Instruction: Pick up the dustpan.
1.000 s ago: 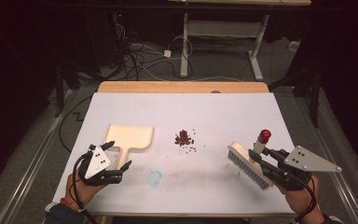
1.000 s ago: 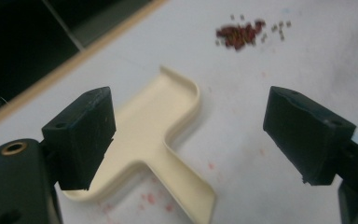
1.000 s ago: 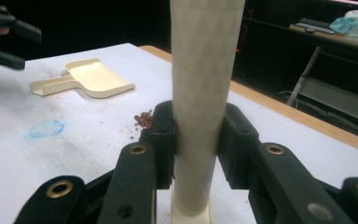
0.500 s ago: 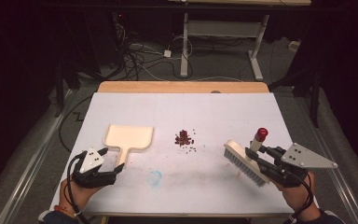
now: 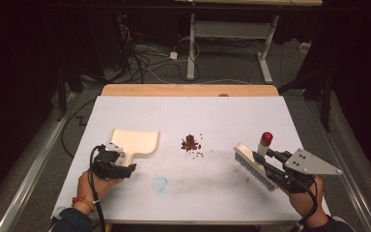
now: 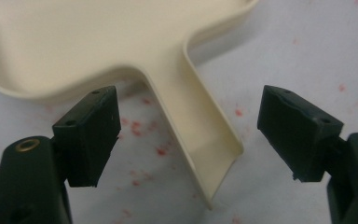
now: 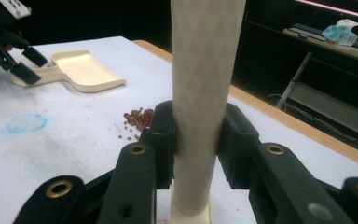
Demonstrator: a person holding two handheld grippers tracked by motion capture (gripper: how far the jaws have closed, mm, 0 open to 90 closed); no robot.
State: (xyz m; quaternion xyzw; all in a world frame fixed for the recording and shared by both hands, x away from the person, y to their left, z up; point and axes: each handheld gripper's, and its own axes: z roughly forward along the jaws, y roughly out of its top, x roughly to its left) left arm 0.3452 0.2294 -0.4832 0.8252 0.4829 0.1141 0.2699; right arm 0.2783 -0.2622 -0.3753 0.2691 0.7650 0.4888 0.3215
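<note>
Left gripper: jaws wide, just reopened slightly, astride dustpan handle, pads clear. Right gripper: clamped on brush handle, right of bean pile.

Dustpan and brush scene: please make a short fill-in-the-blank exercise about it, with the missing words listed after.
1. The right gripper is shut on the handle of the ____.
2. The left gripper has its jaws open on either side of the cream dustpan's ____.
3. The small pile of red beans lies between the dustpan and the ____.
4. Near the left gripper, the white table cover bears a round stain coloured ____.

Missing words: brush; handle; brush; blue
</note>
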